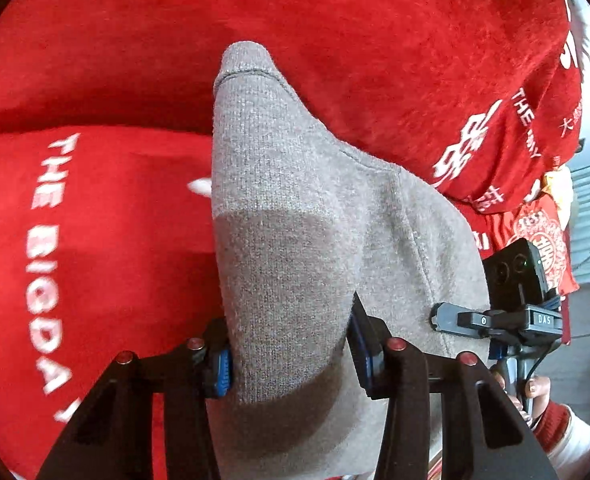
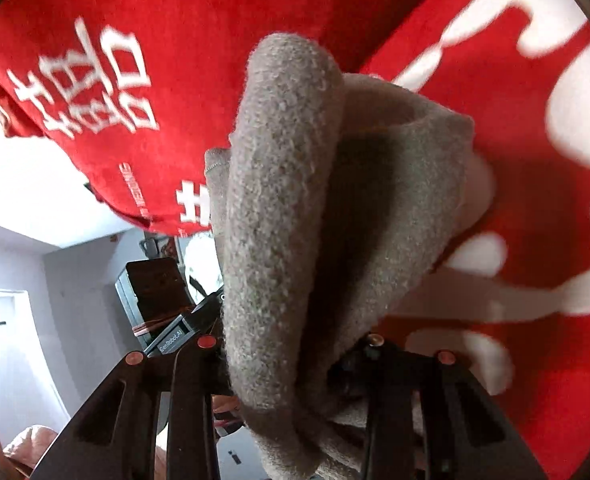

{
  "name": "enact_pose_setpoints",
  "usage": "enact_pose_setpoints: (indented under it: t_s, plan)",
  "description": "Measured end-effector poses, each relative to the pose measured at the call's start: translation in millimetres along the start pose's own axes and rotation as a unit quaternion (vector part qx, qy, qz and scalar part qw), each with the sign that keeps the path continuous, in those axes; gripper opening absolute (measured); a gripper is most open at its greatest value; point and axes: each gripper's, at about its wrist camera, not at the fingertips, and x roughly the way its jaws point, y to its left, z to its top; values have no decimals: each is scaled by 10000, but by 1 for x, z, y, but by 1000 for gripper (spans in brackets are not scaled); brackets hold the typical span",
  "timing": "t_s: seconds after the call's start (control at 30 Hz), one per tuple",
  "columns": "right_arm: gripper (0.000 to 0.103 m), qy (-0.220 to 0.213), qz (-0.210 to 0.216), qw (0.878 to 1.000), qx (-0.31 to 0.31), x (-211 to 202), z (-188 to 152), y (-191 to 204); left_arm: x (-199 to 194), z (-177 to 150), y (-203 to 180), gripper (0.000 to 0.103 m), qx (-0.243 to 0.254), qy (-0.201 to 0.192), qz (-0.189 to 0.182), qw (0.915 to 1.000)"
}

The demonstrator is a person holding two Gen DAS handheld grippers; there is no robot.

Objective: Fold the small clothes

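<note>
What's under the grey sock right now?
Under the grey sock lies the red printed cloth, with white lettering. Whatever the sock covers directly, and the surface beneath the cloth, stay hidden.

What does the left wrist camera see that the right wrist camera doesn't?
Only the left wrist view shows the words "THE BIGDAY" printed on the red cloth, the other claw reaching in from the right, and the blue pads of the left claw, which sit either side of the sock.

Only the right wrist view shows a white room with a door, and the sock draped in thick folds over the right claw.

Both show the grey sock and the red cloth with white writing.
</note>
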Motion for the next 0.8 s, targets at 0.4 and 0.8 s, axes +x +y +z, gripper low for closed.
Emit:
enact_pose_setpoints:
  t_s: [0.4, 0.8]
  plan:
    - [75, 247, -1262, 9917, -12, 91, -15, -10, -17, -63, 113, 48, -848, 121, 629, 9943]
    - [14, -414, -2950, 9495, -985, 60, -30, 22, -18, -61, 125, 48, -517, -218, 1573, 9860]
